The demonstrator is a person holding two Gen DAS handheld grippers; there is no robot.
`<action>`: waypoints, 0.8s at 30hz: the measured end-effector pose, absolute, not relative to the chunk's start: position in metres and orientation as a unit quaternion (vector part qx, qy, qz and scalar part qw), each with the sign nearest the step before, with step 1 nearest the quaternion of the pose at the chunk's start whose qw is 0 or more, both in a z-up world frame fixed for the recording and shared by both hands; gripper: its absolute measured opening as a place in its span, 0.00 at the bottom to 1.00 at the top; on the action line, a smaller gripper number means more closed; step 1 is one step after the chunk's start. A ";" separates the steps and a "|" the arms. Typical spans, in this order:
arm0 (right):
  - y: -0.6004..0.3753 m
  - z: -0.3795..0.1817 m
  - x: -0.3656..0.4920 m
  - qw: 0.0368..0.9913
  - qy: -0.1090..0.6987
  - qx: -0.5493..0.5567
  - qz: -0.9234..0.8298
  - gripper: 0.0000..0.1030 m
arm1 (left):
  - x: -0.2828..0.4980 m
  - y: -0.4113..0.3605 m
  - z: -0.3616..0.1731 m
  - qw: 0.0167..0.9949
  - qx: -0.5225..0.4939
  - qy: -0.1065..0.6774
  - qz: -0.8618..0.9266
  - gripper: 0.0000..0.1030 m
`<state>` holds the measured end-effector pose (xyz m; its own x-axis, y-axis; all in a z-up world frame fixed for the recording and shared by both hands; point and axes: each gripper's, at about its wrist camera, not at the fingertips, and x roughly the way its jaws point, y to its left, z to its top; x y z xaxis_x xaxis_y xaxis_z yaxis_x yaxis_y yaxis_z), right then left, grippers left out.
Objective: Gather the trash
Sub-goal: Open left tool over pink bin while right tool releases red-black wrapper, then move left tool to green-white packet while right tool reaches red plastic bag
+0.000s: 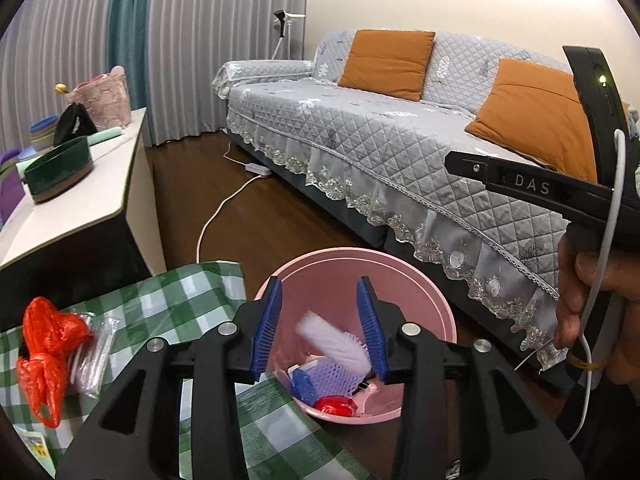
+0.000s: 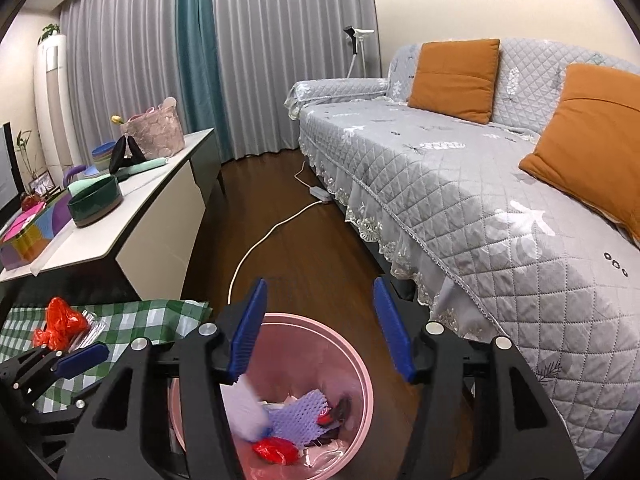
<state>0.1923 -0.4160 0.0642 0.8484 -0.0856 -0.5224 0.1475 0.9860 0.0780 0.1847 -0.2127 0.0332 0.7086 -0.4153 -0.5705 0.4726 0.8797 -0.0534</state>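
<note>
A grey quilted sofa (image 2: 500, 200) with orange cushions (image 2: 454, 78) fills the right side, and a white cabinet (image 2: 132, 232) stands across the wooden floor. Below both claws sits a pink bin (image 1: 404, 280) beside a green checked cloth (image 1: 160, 304). The left gripper (image 1: 320, 328) and the right gripper (image 2: 320, 332) hang over the bin, jaws apart, nothing between the pads. A blurred white piece of trash (image 1: 336, 340) is in mid-air just over the bin — under it lie purple foam netting (image 2: 298, 414) and a red wrapper (image 2: 274, 450). On the cloth remain a red plastic bag (image 1: 48, 344) and clear wrapping (image 1: 94, 348) — touching each other.
</note>
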 end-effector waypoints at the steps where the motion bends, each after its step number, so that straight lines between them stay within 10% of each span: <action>1: -0.415 0.065 0.192 0.960 0.268 0.058 -0.060 0.56 | 0.183 -0.210 0.035 0.924 0.047 0.295 -0.238 0.38; 24: -0.351 0.087 0.166 0.975 0.219 0.021 -0.022 0.78 | 0.107 -0.101 0.078 0.954 0.029 0.249 -0.164 0.73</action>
<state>0.1656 -0.3512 0.0874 0.9032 -0.0345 -0.4278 0.0525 0.9982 0.0303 0.1067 -0.1015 0.0778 0.8215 -0.2993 -0.4853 0.3281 0.9443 -0.0270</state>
